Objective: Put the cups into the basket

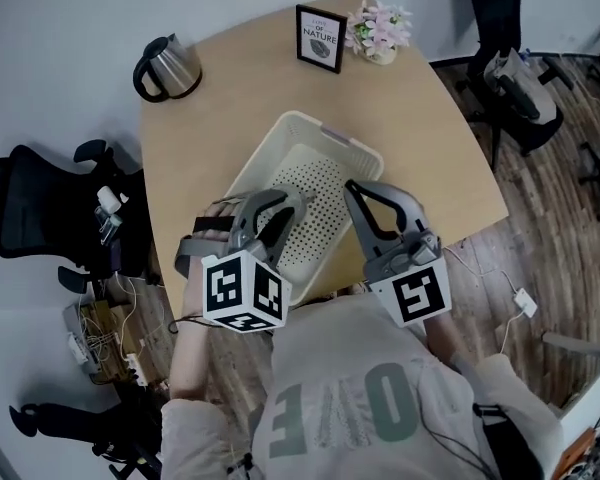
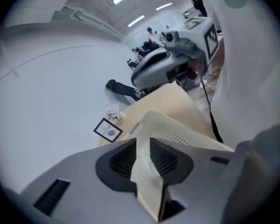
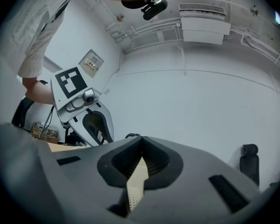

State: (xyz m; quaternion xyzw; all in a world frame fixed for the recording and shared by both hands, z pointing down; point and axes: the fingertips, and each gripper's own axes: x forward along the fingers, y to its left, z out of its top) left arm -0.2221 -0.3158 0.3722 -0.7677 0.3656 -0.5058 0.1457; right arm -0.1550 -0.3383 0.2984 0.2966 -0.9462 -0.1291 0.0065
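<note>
A cream perforated basket stands on the tan table. My left gripper is shut on the basket's near left rim, and in the left gripper view the rim sits pinched between the dark pads. My right gripper is shut on the near right rim; a cream strip of basket wall shows between its pads. The basket's inside looks bare. No cup shows in any view.
A steel kettle stands at the table's far left. A framed print and a small flower pot are at the far edge. Office chairs stand to the left and far right. Cables lie on the floor.
</note>
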